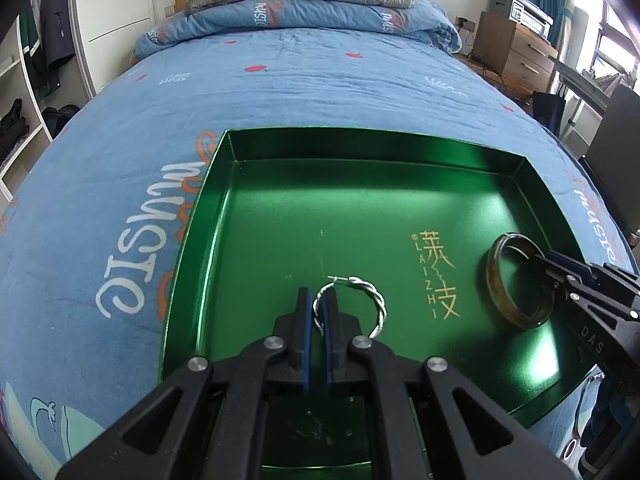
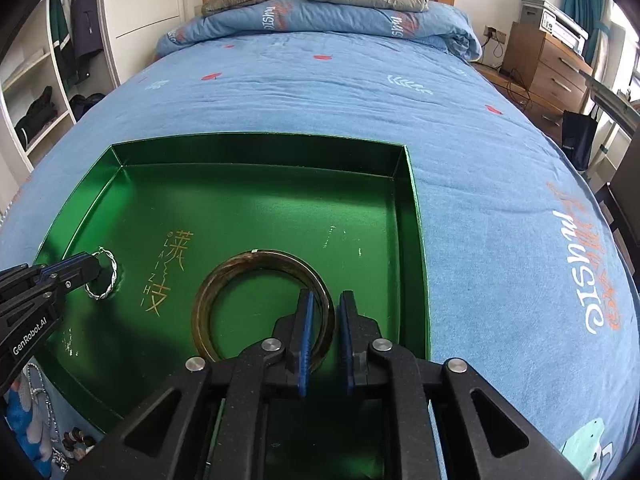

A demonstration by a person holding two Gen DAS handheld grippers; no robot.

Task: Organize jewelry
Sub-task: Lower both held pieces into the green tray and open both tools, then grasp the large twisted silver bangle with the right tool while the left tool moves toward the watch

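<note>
Left gripper [image 1: 316, 312] pinches twisted silver hoop [image 1: 362, 304], tray [image 1: 280, 200] near-left. Right gripper [image 2: 326, 320] straddles amber bangle [image 2: 224, 280] rim, jaws parted, grip uncertain.

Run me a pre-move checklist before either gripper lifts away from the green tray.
1. Left gripper straddling the twisted silver hoop earring: ok, its wire passes between the blue pads.
2. Left grip firmly shut on the earring: cannot tell; a narrow gap shows.
3. Right gripper straddling the amber-brown translucent bangle: ok, the band runs between the fingers.
4. Right grip shut on the bangle: not ok, the fingers stand visibly apart from the band.
5. Both pieces inside the shiny green metal tray: ok.
6. Tray sitting flat on the blue printed bedsheet: ok.
</note>
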